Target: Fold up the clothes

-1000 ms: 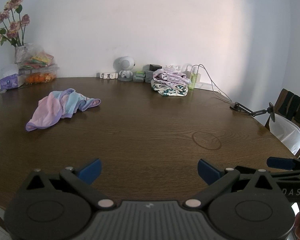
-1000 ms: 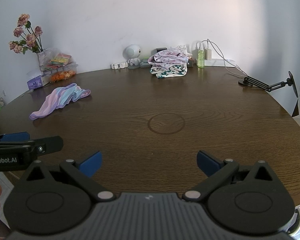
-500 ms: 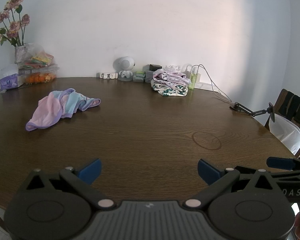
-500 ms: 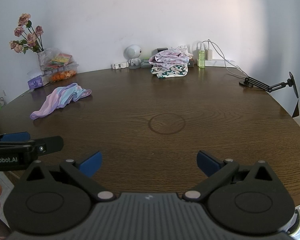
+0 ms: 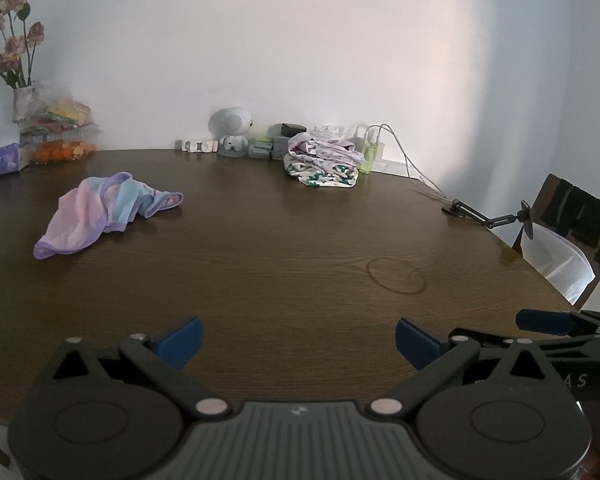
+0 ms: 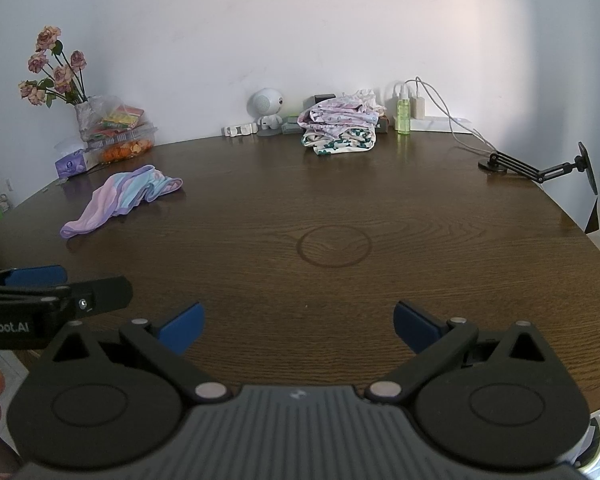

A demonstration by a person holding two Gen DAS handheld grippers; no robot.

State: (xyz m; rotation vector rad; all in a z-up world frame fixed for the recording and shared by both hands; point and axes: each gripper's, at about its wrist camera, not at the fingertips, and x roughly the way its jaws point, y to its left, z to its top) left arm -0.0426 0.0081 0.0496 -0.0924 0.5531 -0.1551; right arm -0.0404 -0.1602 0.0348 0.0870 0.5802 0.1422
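both my left gripper point(image 5: 299, 338) and right gripper point(image 6: 298, 322) hover over the bare tabletop point(image 6: 340, 208), jaws wide apart and empty. the crumpled pastel garment point(image 6: 120, 198) lies at left of frame, the folded pile point(image 6: 340, 124) at upper centre.

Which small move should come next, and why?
Probably reach the left tongs forward and left to the crumpled pastel garment. Both tongs are open and hold nothing, the right tongs included, and that garment lies loose on the table, apart from the folded pile.
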